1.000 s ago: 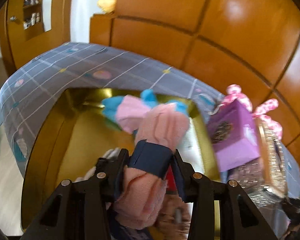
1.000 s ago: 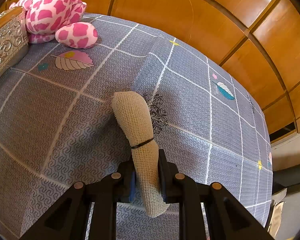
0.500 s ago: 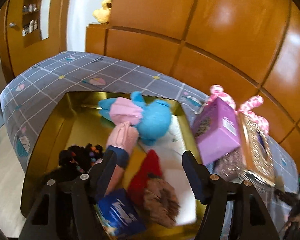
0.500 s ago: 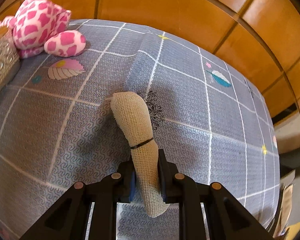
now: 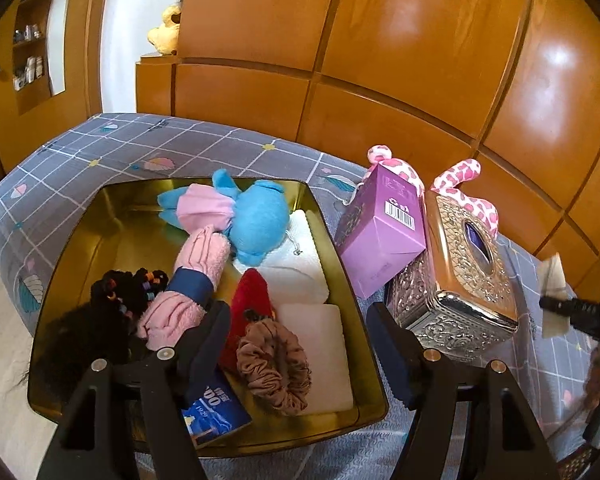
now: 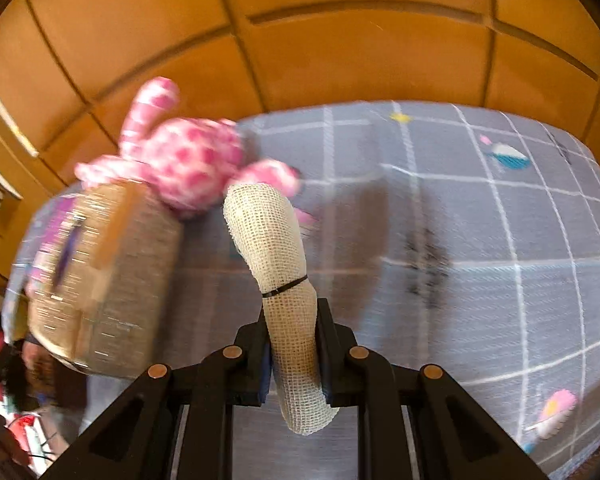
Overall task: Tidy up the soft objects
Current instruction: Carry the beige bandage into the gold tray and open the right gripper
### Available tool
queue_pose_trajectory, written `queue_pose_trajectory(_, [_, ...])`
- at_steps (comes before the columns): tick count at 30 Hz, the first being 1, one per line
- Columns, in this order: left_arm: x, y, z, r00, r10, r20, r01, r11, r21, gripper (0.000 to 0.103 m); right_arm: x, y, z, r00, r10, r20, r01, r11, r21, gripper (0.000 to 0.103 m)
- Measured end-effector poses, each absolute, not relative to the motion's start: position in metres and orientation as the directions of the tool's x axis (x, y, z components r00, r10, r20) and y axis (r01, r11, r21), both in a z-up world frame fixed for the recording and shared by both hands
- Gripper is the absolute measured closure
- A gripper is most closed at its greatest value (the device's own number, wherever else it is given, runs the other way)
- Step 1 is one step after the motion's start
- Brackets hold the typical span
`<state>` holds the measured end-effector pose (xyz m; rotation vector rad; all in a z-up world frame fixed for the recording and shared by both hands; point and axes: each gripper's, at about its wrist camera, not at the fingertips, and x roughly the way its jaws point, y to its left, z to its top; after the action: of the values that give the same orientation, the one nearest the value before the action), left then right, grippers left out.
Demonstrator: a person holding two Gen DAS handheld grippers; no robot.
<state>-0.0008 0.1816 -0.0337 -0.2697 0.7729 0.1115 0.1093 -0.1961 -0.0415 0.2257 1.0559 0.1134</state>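
While your left gripper (image 5: 300, 316) hangs with its jaws spread wide above the gold tray (image 5: 370, 364), the pink rolled cloth (image 5: 188, 284) lies inside it, beside the scrunchie (image 5: 274, 368) and before the blue plush (image 5: 256, 220). Your right gripper (image 6: 293, 344) clamps the mesh roll (image 6: 278, 280) above the bedspread (image 6: 480, 280), the spotted pink plush (image 6: 188, 164) beyond.

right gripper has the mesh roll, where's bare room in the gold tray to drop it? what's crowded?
Bare floor in the gold tray shows at its far-left part, between the left wall, the blue plush and the black hair ties. The near and right parts are crowded: pink towel roll, red cloth, brown scrunchie, white pads. The right gripper grips the mesh roll.
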Motion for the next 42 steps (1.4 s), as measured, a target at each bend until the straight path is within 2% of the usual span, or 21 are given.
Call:
queue_pose_trajectory(12, [-0.008,0.210,-0.027,0.720,0.058,-0.691,-0.272,0.940,-0.205,0.032,0.102,-0.076,0.009,0.512,0.424,-0.747,-0.236,0.906,0.352,0.086])
queue_pose_trajectory(21, [-0.017,0.255,-0.015,0.722,0.147,-0.676,-0.373,0.906,-0.201,0.032,0.093,0.020,0.001,0.376,0.576,-0.726,-0.388,0.809,0.441,0.086])
queue_pose_trajectory(28, [-0.018,0.278,-0.014,0.722,0.170,-0.671,-0.419,0.879,-0.229,0.032,0.090,0.090,-0.034,0.280,0.559,-0.780,-0.437,0.798,0.415,0.086])
queue_pose_trajectory(34, [-0.018,0.283,-0.015,0.723,0.174,-0.669,-0.428,0.873,-0.234,0.032,0.093,0.114,-0.060,0.242,0.514,-0.823,-0.426,0.818,0.387,0.086])
queue_pose_trajectory(40, [-0.016,0.281,-0.018,0.717,0.168,-0.677,-0.424,0.875,-0.232,0.032,0.095,0.126,-0.076,0.229,0.470,-0.852,-0.434,0.833,0.343,0.081])
queue_pose_trajectory(42, [-0.015,0.279,-0.019,0.715,0.168,-0.679,-0.423,0.877,-0.229,0.032,0.093,0.126,-0.080,0.233,0.456,-0.859,-0.440,0.837,0.325,0.076])
